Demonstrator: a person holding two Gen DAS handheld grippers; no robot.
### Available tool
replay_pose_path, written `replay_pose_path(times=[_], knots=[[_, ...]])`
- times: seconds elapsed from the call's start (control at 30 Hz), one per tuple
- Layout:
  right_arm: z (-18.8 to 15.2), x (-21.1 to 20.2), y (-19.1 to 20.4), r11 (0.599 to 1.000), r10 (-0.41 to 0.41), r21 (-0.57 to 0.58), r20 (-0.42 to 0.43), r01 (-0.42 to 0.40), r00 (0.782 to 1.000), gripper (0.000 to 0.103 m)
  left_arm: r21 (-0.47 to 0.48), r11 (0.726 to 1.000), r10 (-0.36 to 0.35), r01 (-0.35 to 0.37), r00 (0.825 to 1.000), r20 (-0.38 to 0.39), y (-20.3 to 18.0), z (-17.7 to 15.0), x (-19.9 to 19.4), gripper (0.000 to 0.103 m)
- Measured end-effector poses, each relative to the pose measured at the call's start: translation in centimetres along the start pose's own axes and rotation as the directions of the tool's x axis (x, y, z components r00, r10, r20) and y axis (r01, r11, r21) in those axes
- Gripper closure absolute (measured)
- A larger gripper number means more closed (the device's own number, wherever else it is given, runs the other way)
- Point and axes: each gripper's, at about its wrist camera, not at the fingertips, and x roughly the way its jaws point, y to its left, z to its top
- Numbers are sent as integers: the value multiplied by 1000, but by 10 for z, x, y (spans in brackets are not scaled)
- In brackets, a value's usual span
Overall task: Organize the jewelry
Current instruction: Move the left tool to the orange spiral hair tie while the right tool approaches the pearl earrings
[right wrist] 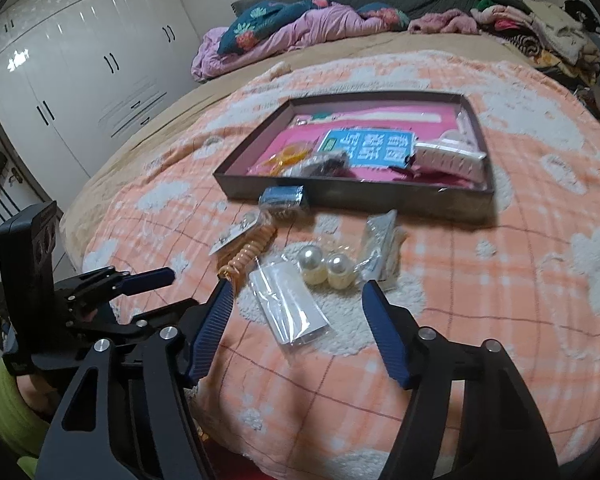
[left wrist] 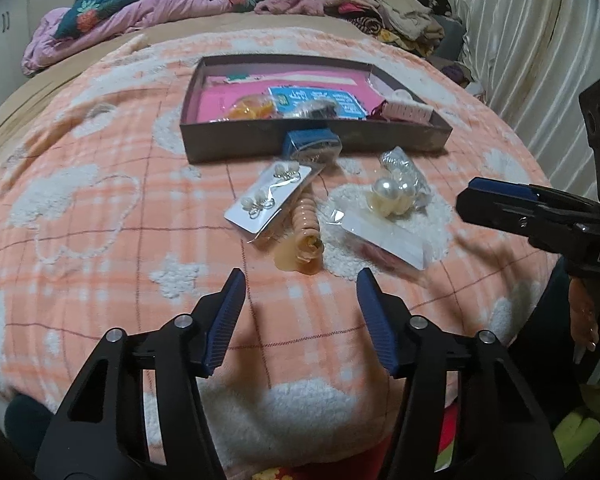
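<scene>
A dark shallow box (left wrist: pixel 236 142) (right wrist: pixel 340 196) with pink lining holds several jewelry packets. In front of it on the blanket lie a blue packet (left wrist: pixel 310 142) (right wrist: pixel 284 196), an earring card (left wrist: pixel 268 200) (right wrist: pixel 232 238), an orange spiral hair tie (left wrist: pixel 306 232) (right wrist: pixel 246 258), a bagged pair of big pearl earrings (left wrist: pixel 388 196) (right wrist: pixel 326 268) on a white card, and a small silvery packet (left wrist: pixel 402 168) (right wrist: pixel 380 244). My left gripper (left wrist: pixel 300 280) (right wrist: pixel 168 286) is open and empty, just short of the hair tie. My right gripper (right wrist: pixel 296 290) is open and empty, just short of the pearl packet; its fingers (left wrist: pixel 496 200) show at the right in the left wrist view.
The items lie on an orange and white plaid blanket (left wrist: pixel 100 240) (right wrist: pixel 500 280) on a bed. Crumpled clothes and bedding (left wrist: pixel 140 4) (right wrist: pixel 300 24) are piled along the far edge. White wardrobes (right wrist: pixel 80 60) stand left, a curtain (left wrist: pixel 520 40) right.
</scene>
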Motion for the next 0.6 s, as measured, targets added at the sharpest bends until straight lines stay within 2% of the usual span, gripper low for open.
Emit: replay_pose_path(times=[0.23,0.37,0.6], knots=[[6,25,-3,1000,-25,10,-28,25,999,43,-19,1000,-11,10,1000,-11,-2,4,19,60],[10,38,-3,998,-66,4,-38,66,997,44,-34,999,-20,19,1000,-21,-1,7,31,70],[16,54,-2,995,-103,-8,-55,103,993,45,-53,998,-18,18,1000,-4,2,12,41,71]])
